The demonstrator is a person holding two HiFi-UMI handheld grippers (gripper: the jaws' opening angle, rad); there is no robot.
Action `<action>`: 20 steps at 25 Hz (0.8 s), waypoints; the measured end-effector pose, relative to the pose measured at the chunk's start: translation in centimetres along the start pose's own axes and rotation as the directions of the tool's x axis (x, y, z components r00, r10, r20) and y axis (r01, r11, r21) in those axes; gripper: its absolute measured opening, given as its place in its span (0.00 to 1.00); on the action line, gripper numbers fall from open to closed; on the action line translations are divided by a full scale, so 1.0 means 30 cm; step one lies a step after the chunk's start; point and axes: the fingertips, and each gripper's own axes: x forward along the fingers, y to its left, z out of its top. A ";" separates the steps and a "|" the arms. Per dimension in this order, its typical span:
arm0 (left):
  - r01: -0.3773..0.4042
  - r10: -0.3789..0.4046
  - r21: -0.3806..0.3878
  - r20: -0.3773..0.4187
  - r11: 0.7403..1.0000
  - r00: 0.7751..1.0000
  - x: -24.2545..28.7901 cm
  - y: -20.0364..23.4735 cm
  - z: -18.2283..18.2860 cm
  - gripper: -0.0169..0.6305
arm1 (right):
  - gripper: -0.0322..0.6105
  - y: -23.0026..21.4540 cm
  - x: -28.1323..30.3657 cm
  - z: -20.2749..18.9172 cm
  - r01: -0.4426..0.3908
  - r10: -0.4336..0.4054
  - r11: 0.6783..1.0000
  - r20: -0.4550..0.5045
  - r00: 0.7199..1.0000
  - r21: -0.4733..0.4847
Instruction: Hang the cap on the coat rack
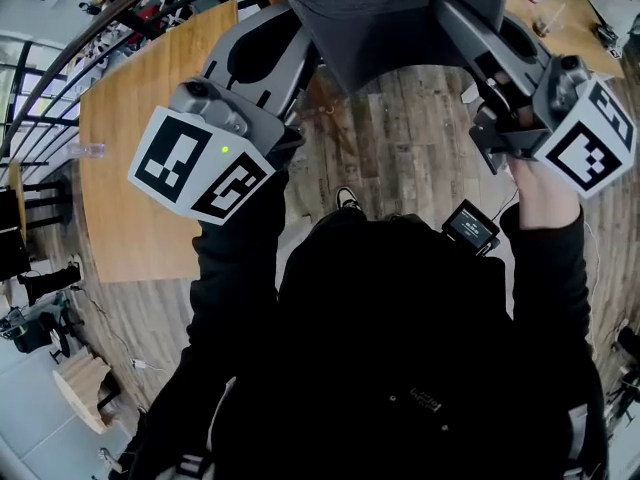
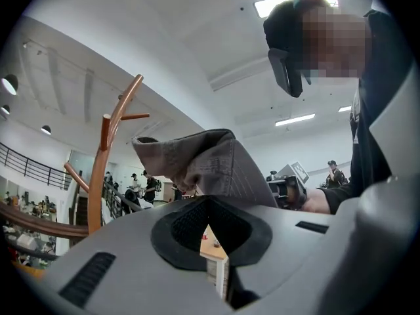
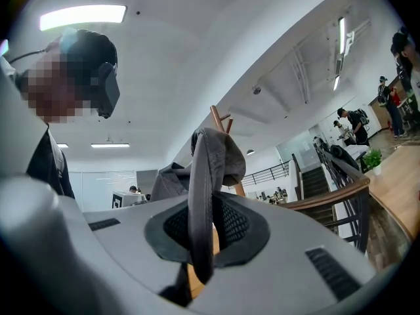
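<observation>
A dark grey cap [image 1: 400, 18] with white print hangs between both grippers at the top of the head view. My left gripper [image 1: 308, 48] is shut on the cap's left edge, and its own view shows grey fabric [image 2: 210, 163] rising out of the closed jaws [image 2: 209, 201]. My right gripper [image 1: 452, 13] is shut on the cap's right side, with a folded band of the cap [image 3: 200, 189] pinched upright between its jaws [image 3: 200, 210]. The wooden coat rack [image 2: 100, 169] stands ahead and to the left in the left gripper view. Its top [image 3: 219, 120] pokes out just behind the cap in the right gripper view.
A long wooden table [image 1: 130, 168] lies below on the left, beside a dark railing [image 1: 60, 58]. A small screen device [image 1: 470, 226] hangs at the person's waist. A curved handrail and stairs [image 3: 328, 192] are to the right, with people standing in the far background.
</observation>
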 end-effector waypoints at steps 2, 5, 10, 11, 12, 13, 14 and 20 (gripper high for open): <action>0.007 -0.007 0.004 -0.002 1.000 1.000 0.019 0.022 0.000 0.03 | 0.11 -0.018 0.011 0.008 0.009 -0.009 1.000 0.006 1.000 -0.004; 0.034 -0.034 -0.004 -0.001 0.999 0.999 0.041 0.012 -0.018 0.03 | 0.11 -0.028 0.000 0.015 0.028 -0.028 1.000 0.014 1.000 -0.014; 0.058 -0.057 -0.005 0.024 0.998 0.998 0.034 0.007 0.000 0.03 | 0.11 -0.008 0.004 0.026 0.048 -0.047 0.999 0.033 0.998 -0.014; 0.060 -0.060 -0.008 0.025 0.998 0.998 0.033 0.008 0.002 0.03 | 0.11 -0.005 0.006 0.027 0.050 -0.049 0.999 0.029 0.998 -0.015; 0.062 -0.062 -0.010 0.025 0.998 0.998 0.036 0.009 0.003 0.03 | 0.11 -0.002 0.007 0.031 0.048 -0.047 0.999 0.027 0.999 -0.018; 0.061 -0.061 -0.011 0.026 0.998 0.998 0.040 0.010 0.004 0.03 | 0.11 -0.001 0.006 0.034 0.043 -0.042 0.999 0.027 0.999 -0.020; 0.057 -0.057 -0.012 0.028 0.998 0.998 0.043 0.013 0.005 0.03 | 0.11 -0.003 0.005 0.036 0.037 -0.036 0.999 0.029 0.999 -0.020; 0.034 -0.034 -0.013 0.023 0.999 0.999 0.043 0.019 -0.041 0.03 | 0.11 -0.029 -0.014 0.007 0.022 -0.021 1.000 0.033 0.999 -0.014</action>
